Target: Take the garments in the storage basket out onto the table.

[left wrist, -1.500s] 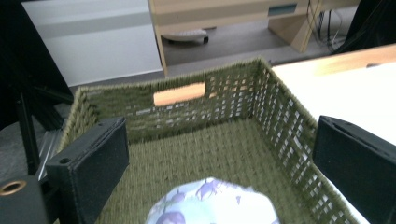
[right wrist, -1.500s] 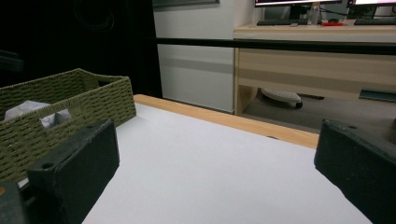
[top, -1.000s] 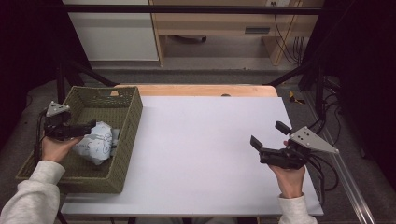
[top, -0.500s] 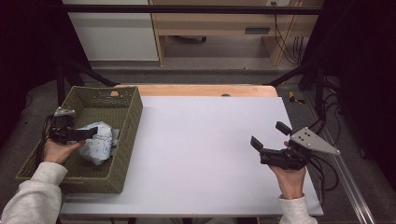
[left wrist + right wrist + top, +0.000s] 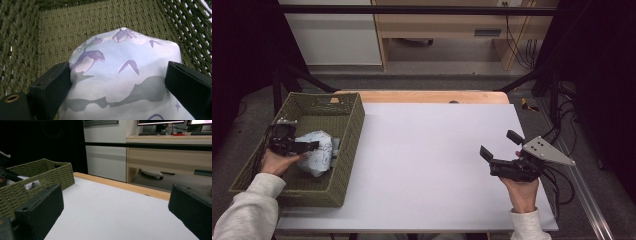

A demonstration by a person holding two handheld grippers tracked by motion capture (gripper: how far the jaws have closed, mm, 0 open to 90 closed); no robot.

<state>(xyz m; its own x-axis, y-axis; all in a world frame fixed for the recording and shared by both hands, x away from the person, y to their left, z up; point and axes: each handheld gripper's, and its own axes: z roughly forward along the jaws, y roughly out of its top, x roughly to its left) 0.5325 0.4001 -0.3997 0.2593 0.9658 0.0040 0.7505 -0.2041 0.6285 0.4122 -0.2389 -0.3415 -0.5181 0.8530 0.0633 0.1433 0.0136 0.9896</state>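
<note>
Left hand-held gripper (image 5: pixel 312 146) inside basket (image 5: pixel 349 125), jaws spread around pale floral cloth bundle (image 5: pixel 125 75); left jaw touches cloth edge, right jaw just beside it, firm pinch not evident. Bundle lies on basket floor, toward right wall. Basket sits at left edge of white surface (image 5: pixel 432 150). Right hand-held gripper (image 5: pixel 500 145) hovers over surface near right edge, jaws wide apart, holding nothing, pointed toward basket.

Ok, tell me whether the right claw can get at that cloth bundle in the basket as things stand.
Probably not without a long move. The right claw hovers open at the far side of the white table, while the cloth bundle sits inside the green woven basket, with the left claw already straddling it.
</note>
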